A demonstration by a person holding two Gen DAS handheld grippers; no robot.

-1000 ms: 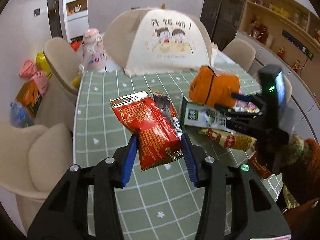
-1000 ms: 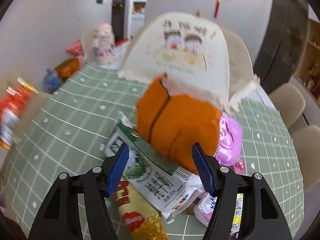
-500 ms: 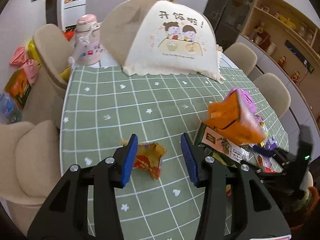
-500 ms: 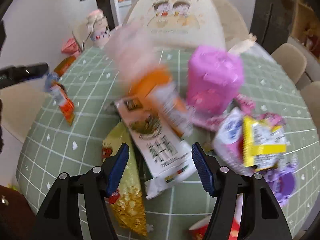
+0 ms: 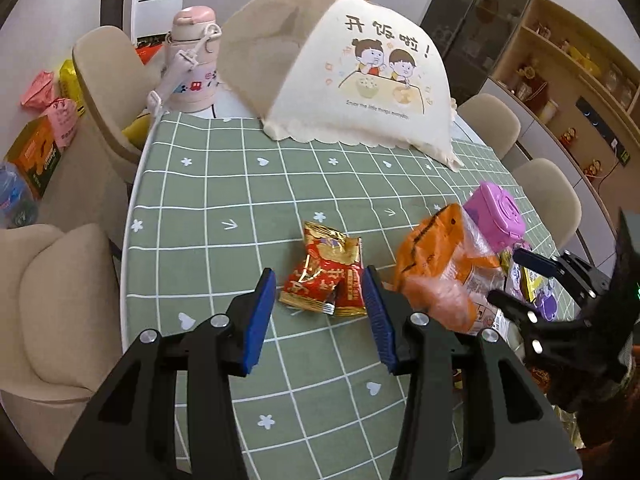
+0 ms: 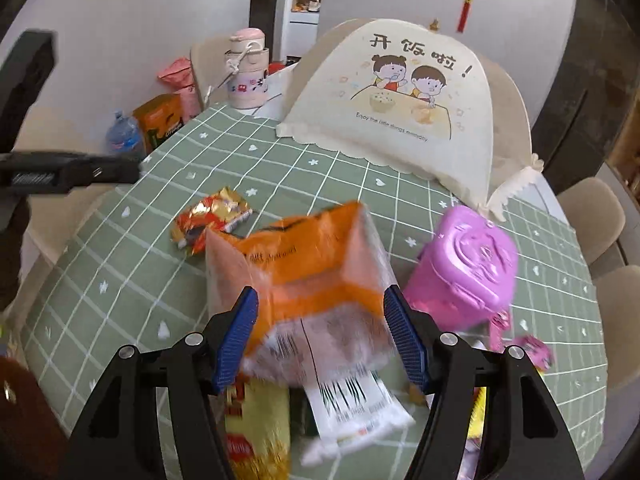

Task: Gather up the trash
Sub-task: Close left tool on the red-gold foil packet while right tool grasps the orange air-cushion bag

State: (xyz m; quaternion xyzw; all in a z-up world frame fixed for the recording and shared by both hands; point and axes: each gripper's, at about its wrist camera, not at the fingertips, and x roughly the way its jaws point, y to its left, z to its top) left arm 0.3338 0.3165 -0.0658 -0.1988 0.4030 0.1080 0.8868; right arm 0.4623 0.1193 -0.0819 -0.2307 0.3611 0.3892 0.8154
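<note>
Left wrist view: left gripper [image 5: 320, 312] spread wide over the green checked tablecloth [image 5: 224, 200], holding nothing, blue pads either side of a crumpled red-and-gold snack wrapper [image 5: 326, 276] lying flat on the cloth, not touching it. Just right of that, an orange bag [image 5: 440, 256] leaning against a pink plastic container [image 5: 496, 212], with more wrappers heaped behind at the table's right edge. Right gripper [image 5: 516, 280] reaching in from the right beside that heap. Farther back, a cream mesh food cover [image 5: 360, 80] with two cartoon children, and a pink bottle [image 5: 192, 64] at the far left corner. Right wrist view: right gripper [image 6: 322, 334] wide apart too, the orange bag [image 6: 304, 272] blurred between the pads; contact with the pads impossible to judge. Pink container [image 6: 468, 268] just right of the bag, a yellow packet [image 6: 256, 428] and a white barcoded wrapper [image 6: 352, 400] beneath it. Red-and-gold wrapper [image 6: 212, 216] left of the bag, apart from it. Food cover [image 6: 400, 92] and bottle [image 6: 246, 72] beyond.
</note>
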